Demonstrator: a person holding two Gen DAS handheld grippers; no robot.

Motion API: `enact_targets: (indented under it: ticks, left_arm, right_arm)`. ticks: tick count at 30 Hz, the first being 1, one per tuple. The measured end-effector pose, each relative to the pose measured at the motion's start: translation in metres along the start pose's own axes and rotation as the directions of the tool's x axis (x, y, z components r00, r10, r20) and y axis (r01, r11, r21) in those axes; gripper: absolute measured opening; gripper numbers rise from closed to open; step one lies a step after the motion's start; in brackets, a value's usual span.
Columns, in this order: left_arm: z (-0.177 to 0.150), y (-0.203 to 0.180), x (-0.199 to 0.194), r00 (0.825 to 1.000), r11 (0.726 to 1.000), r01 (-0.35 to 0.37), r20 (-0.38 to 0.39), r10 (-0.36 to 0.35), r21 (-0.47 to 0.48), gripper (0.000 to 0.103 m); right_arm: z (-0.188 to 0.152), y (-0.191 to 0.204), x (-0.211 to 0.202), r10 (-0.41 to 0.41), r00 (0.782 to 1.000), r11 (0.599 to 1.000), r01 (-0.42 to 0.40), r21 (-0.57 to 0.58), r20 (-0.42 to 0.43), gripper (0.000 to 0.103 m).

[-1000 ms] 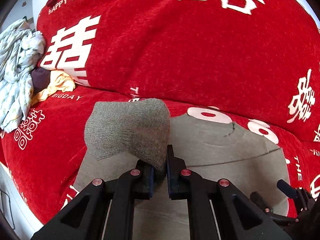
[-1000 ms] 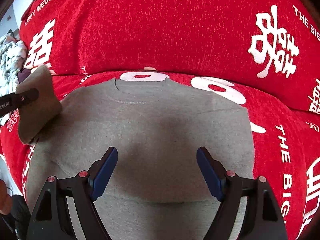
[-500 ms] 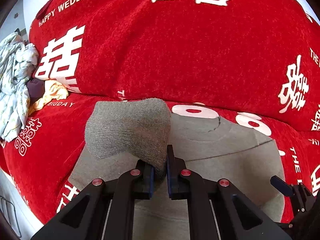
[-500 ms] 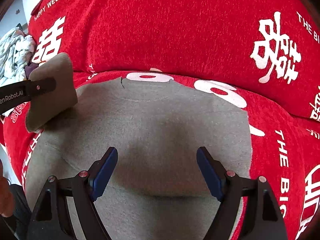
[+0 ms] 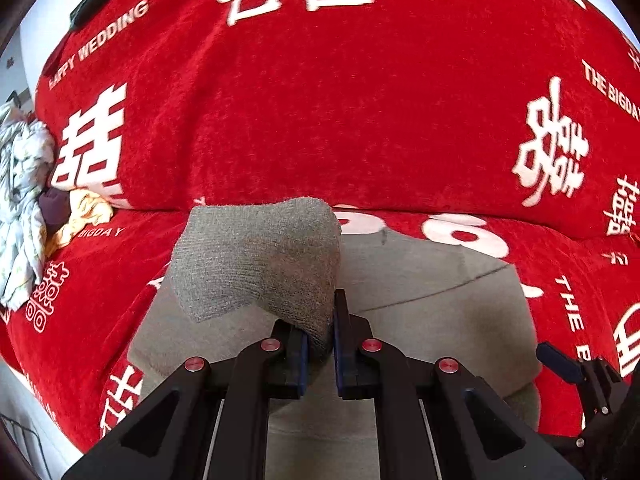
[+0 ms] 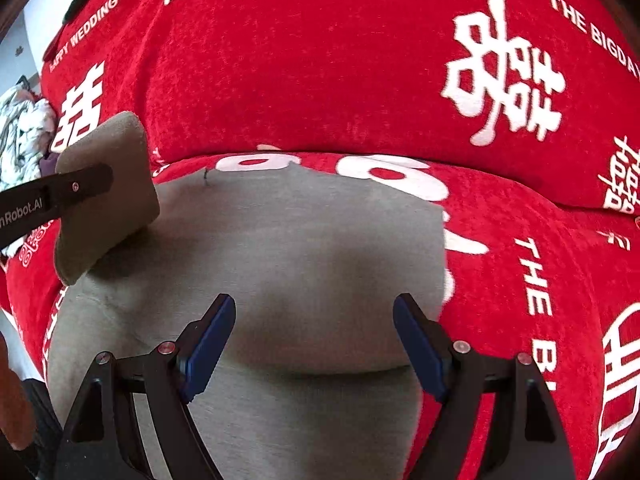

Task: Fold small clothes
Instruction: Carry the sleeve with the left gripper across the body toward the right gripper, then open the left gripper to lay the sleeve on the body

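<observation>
Left wrist view: the left gripper point(image 5: 320, 334), jaws pinched on the ribbed cuff point(image 5: 256, 260) of a grey garment point(image 5: 432, 304), holds it raised above the cloth spread on the red sofa cover point(image 5: 360, 100). Against the frames a second ago, the cuff has travelled inward, toward the garment's middle, which suggests a sleeve fold is under way and roughly half carried. A heap of other clothes point(image 5: 24, 200) lies well apart at the far left edge. The right gripper's tip point(image 5: 560, 362) shows at the lower right, near the garment's right edge.

Right wrist view: the right gripper point(image 6: 314, 338) hovers over the garment's body point(image 6: 300, 248), jaws spread wide and holding nothing. The lifted cuff point(image 6: 108, 196), with the left gripper's finger point(image 6: 60, 194) across it, now sits further in over the garment's left shoulder than before. The neckline meets the sofa's back cushion point(image 6: 320, 60); the right hem borders bare red cover, leaving open room there for the next fold.
</observation>
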State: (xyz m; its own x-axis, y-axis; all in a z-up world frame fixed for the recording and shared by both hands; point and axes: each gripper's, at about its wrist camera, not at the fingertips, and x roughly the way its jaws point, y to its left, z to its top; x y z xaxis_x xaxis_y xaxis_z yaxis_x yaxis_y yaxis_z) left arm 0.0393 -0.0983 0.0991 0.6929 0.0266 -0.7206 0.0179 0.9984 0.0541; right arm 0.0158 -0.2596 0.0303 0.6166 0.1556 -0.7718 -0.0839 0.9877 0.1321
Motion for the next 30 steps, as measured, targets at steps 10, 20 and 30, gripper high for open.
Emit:
enact_targets:
  ticks: [10, 20, 30]
  left_arm:
    - [-0.008, -0.045, 0.009, 1.0, 0.997, 0.015, -0.025, -0.014, 0.072, 0.011]
    - [-0.028, -0.065, 0.044, 0.993, 0.991, 0.037, -0.112, -0.023, 0.127, 0.011]
    - [-0.038, -0.043, 0.037, 0.972, 0.971, 0.229, -0.075, -0.224, 0.073, 0.088]
  right_arm:
    - [-0.007, -0.032, 0.0, -0.005, 1.0, 0.999, 0.005, 0.054, -0.002, 0.083]
    - [-0.016, -0.046, 0.005, 0.008, 1.0, 0.996, -0.007, 0.089, -0.011, 0.083]
    - [-0.024, -0.045, 0.007, 0.018, 1.0, 0.996, -0.016, 0.088, -0.023, 0.083]
